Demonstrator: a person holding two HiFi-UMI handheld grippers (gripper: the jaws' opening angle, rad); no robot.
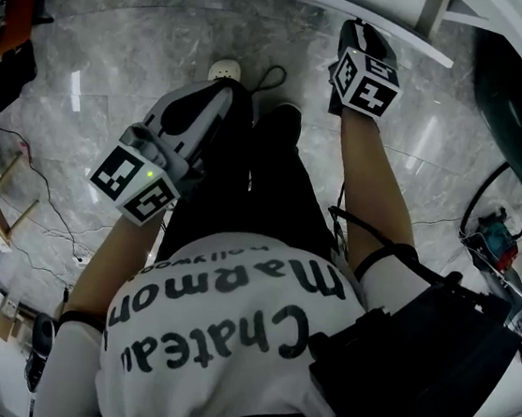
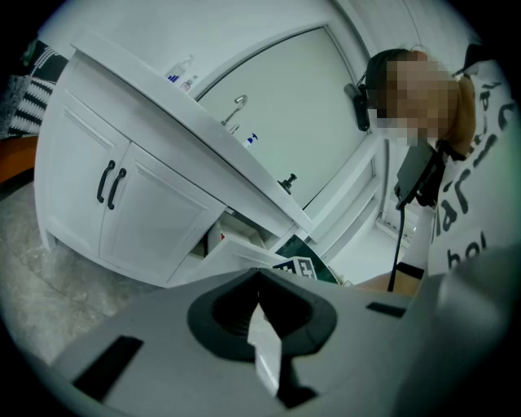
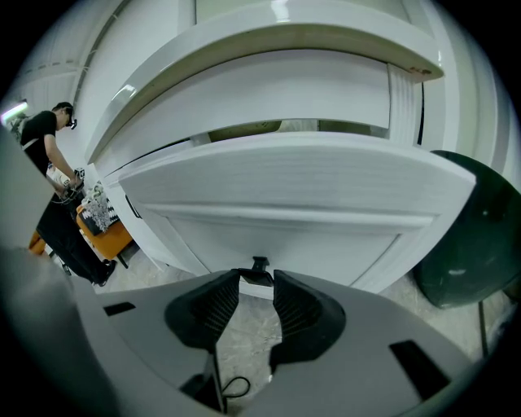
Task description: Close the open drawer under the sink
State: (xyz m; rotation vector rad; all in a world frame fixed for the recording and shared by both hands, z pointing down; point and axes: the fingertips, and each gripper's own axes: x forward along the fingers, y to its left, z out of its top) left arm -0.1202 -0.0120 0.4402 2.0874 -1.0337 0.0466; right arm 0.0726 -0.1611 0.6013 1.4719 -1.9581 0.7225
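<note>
The open white drawer (image 3: 277, 212) juts out under the sink counter (image 3: 269, 49); it also shows at the top of the head view (image 1: 370, 13) and in the left gripper view (image 2: 236, 252). My right gripper (image 3: 256, 285) is right at the drawer front, open, with the small black handle (image 3: 259, 267) between its fingertips; the pads do not clearly press on it. In the head view the right gripper (image 1: 359, 26) reaches up to the drawer's edge. My left gripper (image 1: 220, 94) hangs back over the floor beside the person's legs, shut (image 2: 259, 301) and holding nothing.
A dark green bin (image 3: 472, 236) stands on the floor right of the drawer. White cabinet doors with black handles (image 2: 114, 183) are left of it. Cables (image 1: 29, 174) and clutter lie at the left; another person (image 3: 49, 155) stands far off.
</note>
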